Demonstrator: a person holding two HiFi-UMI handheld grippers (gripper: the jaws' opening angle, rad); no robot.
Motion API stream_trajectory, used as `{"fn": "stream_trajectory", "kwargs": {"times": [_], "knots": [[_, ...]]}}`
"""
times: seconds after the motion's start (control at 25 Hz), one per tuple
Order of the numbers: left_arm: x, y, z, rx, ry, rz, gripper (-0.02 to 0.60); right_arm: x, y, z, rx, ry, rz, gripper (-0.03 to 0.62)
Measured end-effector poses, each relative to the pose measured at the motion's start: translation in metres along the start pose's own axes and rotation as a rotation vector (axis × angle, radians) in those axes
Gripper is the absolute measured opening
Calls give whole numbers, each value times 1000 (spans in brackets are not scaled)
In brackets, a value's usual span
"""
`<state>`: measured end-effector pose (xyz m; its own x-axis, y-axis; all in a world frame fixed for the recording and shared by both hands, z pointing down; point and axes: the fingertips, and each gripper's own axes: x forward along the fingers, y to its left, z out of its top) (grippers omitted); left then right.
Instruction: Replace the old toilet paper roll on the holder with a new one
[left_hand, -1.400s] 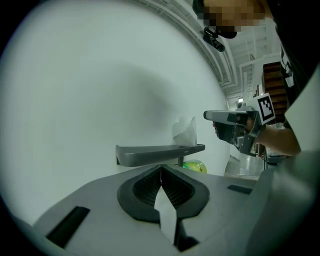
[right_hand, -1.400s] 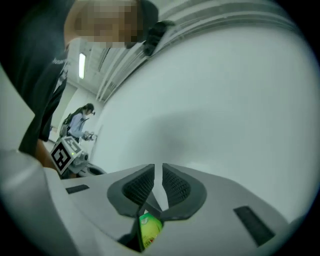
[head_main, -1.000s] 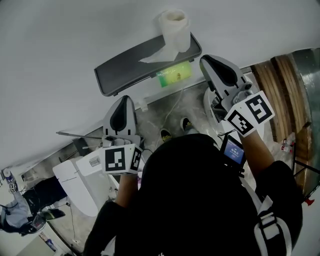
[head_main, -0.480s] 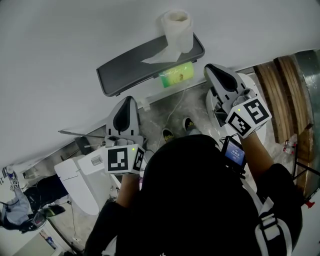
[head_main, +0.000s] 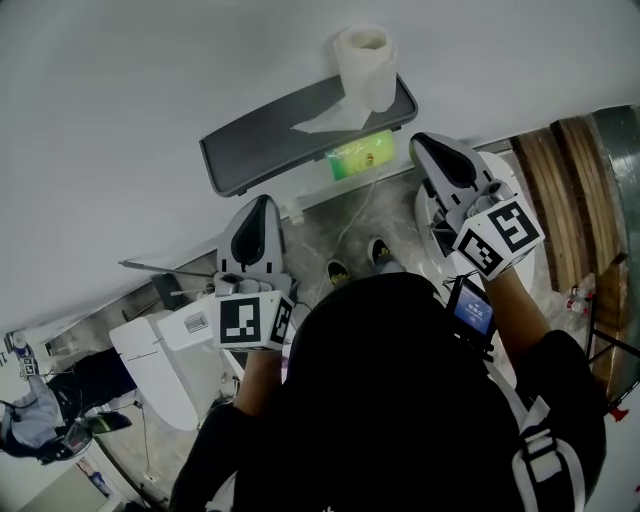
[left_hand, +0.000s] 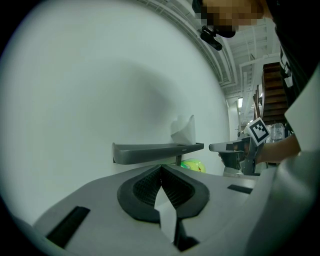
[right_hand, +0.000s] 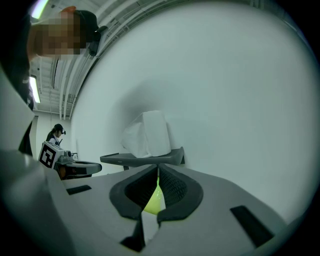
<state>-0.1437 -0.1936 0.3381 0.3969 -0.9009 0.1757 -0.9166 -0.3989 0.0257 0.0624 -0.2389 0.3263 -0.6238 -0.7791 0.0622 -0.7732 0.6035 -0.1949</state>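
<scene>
The toilet paper roll (head_main: 366, 65) stands on end at the right end of a dark grey wall shelf (head_main: 270, 145). Its long axis is upright, and the open cardboard core faces up toward the head camera. A loose sheet (head_main: 325, 120) hangs off the roll and lies on the shelf top to the roll's left. In the right gripper view the roll (right_hand: 152, 132) rises straight up from the shelf (right_hand: 142, 159), and the slack sheet bulges out on its left side. In the left gripper view only the roll's top part (left_hand: 184, 131) shows above the shelf (left_hand: 150, 151).

Under the right part of the shelf sits a bright yellow-green object (head_main: 360, 158); what it is cannot be told. The left gripper view shows it (left_hand: 192, 165) just below the shelf edge.

The right gripper (head_main: 425, 145) is near the shelf's right end and apart from it, pointing at the wall below the roll. Its jaws are closed together with nothing between the pads (right_hand: 157, 170), and only a yellow-green glow shows through the slit behind them. The left gripper (head_main: 260, 205) points at the wall under the shelf's left half, well apart from the roll. Its jaw tips meet (left_hand: 161, 167) and grip nothing.

Below, on the floor, are a pair of shoes (head_main: 335, 270), and wooden planks (head_main: 560, 190) lie at the far right.
</scene>
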Motion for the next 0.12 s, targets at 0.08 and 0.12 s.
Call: {"fn": "stream_trajectory", "kwargs": {"times": [0.08,0.12], "knots": [[0,1,-1,-4,4,2,23,1,0,-1,0,6,2,26],[0,1,-2,-6,6,3,23,2,0,-2,0,8,3,26]]}}
